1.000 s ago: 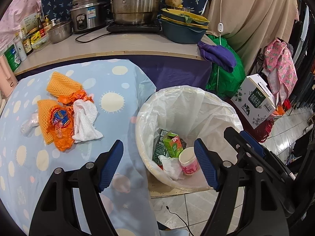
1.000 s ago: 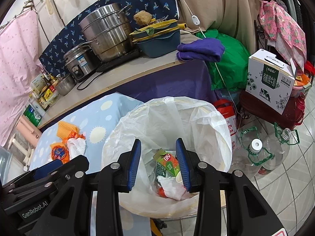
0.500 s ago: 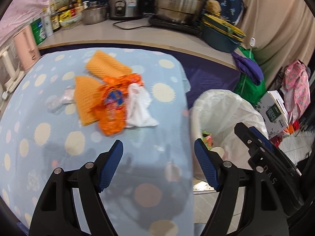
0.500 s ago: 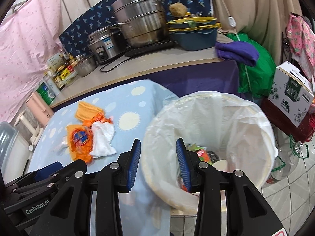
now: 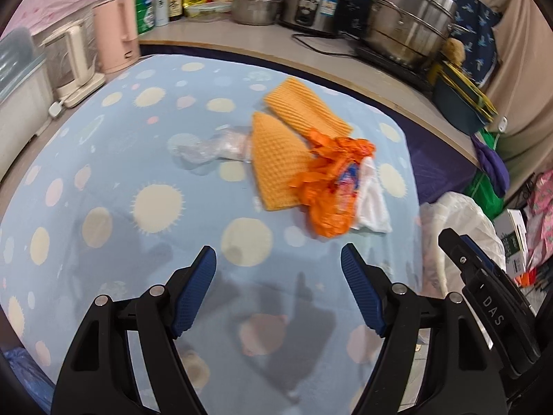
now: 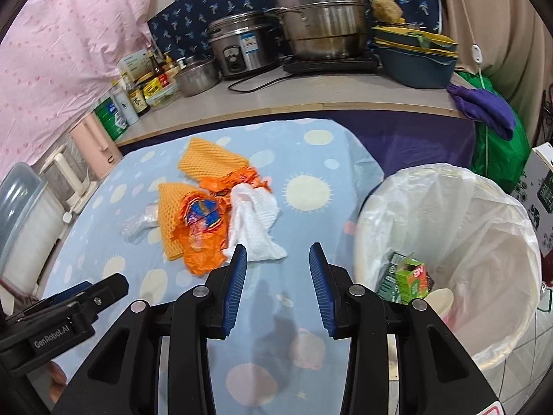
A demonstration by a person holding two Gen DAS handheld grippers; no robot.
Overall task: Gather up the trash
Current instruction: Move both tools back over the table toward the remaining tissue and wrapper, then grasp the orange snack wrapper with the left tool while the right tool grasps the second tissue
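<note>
A pile of trash lies on the blue dotted tablecloth (image 5: 103, 180): two orange foam nets (image 5: 276, 159), a crumpled orange wrapper (image 5: 328, 186), a white tissue (image 5: 371, 204) and a clear plastic bag (image 5: 211, 147). The same pile shows in the right wrist view, with the wrapper (image 6: 202, 231) and tissue (image 6: 254, 223). My left gripper (image 5: 278, 268) is open and empty, above the cloth in front of the pile. My right gripper (image 6: 278, 259) is open and empty, just in front of the tissue. The lined trash bin (image 6: 484, 207) stands right of the table, holding cartons and a cup.
A counter (image 6: 311, 97) behind the table carries steel pots (image 6: 318, 27), a rice cooker, bowls and bottles. A pink kettle (image 5: 115, 41) and white appliance stand at the table's left. A purple cloth (image 6: 484, 107), green bag and a box are at the right.
Both grippers have swung left from over the bin to over the table. The trash pile now lies ahead of them. Both stay open and empty.
</note>
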